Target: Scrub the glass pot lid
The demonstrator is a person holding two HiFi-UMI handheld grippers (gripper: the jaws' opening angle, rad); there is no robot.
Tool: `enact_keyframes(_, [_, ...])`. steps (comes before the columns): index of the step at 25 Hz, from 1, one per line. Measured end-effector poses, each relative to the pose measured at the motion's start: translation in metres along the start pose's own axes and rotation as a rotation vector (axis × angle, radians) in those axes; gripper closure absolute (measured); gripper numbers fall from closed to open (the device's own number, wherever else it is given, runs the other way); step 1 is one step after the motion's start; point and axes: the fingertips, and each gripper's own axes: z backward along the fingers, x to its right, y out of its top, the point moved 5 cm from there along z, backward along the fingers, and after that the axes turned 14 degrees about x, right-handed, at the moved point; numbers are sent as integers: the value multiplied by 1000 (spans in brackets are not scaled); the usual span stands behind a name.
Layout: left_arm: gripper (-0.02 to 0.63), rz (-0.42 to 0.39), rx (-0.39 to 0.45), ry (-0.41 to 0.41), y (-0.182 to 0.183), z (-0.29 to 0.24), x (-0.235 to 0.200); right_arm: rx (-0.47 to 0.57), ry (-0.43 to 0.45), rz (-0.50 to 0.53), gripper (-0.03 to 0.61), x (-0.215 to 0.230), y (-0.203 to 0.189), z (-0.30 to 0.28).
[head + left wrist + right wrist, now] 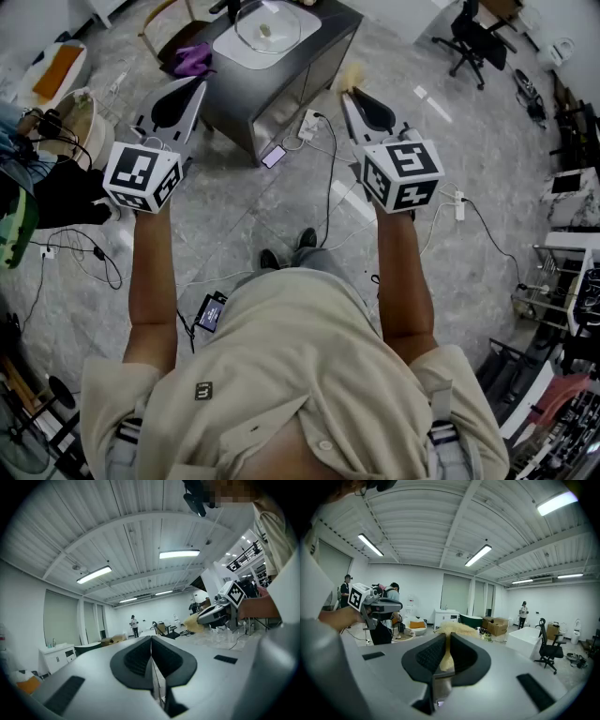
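Glass pot lid (267, 28) work starts at your tongs: right gripper (446, 639) clamped on a pale fibrous scrubber (451, 629), left gripper (151, 641) closed on nothing. The lid lies well ahead on the cabinet (281, 89). Bring the scrubber down flat on the glass, with the left steadying the rim.

- A dark grey cabinet (281, 89) with a white top stands on a pale marbled floor (487, 141).
- A purple cloth (192, 59) lies on a seat just beside the cabinet.
- A phone (273, 156) lies on the floor near the cabinet's foot. Close by is a power strip (309, 123) with black cables trailing from it.
- A black office chair (475, 42) stands well apart from the cabinet.
- An orange cushion (58, 67) rests in a white tub near the floor's edge.
- Long strip lights (93, 574) hang from a ribbed white ceiling.
- A green bathtub (471, 619) and cardboard boxes (498, 625) sit near the far wall, and a distant person (523, 613) stands beyond them.
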Motion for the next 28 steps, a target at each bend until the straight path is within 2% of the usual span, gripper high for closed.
enact_keyframes(17, [595,1,1,-6,0,-3,4,1,-1,5,535,3,4,3])
enact_keyframes(23, [594,2,-39,6,-21,-35,0,36,10,-88,534,39,-16,-22])
enact_keyframes(28, [594,-13,-77,32,-36,-70,-16,50,53,-140,534,73,-30,-63])
